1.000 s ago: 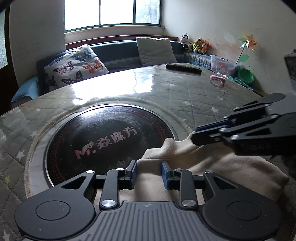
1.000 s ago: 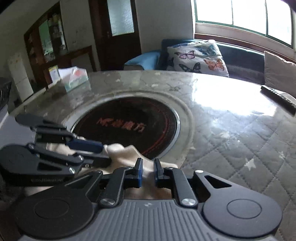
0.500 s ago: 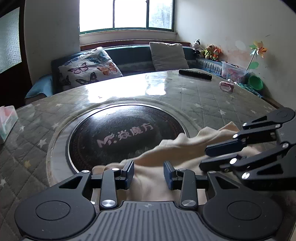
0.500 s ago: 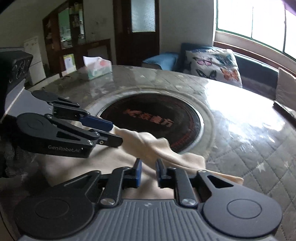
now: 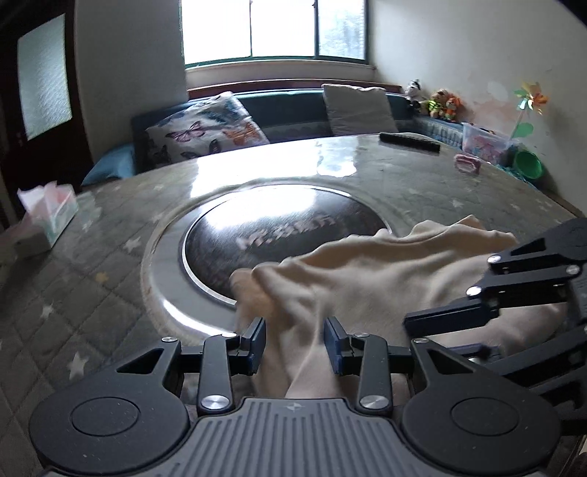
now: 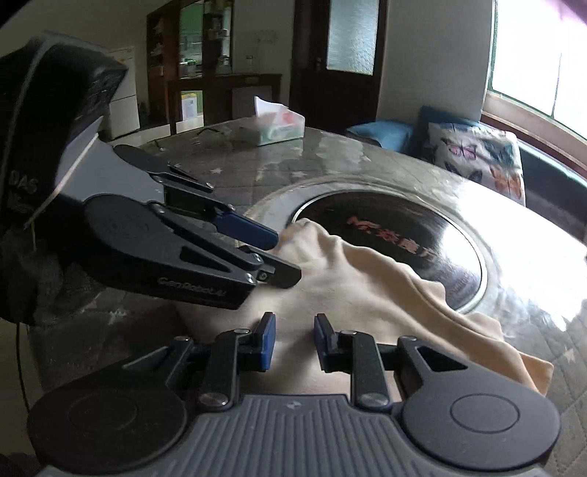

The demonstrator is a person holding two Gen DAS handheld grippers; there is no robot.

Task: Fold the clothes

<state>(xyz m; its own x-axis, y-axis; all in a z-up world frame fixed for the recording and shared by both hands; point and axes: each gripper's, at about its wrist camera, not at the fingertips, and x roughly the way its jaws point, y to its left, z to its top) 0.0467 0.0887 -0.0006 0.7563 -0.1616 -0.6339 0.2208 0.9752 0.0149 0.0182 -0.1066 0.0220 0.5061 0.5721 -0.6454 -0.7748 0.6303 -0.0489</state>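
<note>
Fingers [image 5: 256,341] both sides spread; cream garment [image 5: 385,271] betw L pair, under R pair [image 6: 269,339].

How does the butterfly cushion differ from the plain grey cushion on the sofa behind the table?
The butterfly cushion is white with coloured butterflies; the grey cushion has no print. The butterfly cushion leans back at a slant, while the grey cushion stands more upright. Both rest on the dark sofa under the window.
</note>
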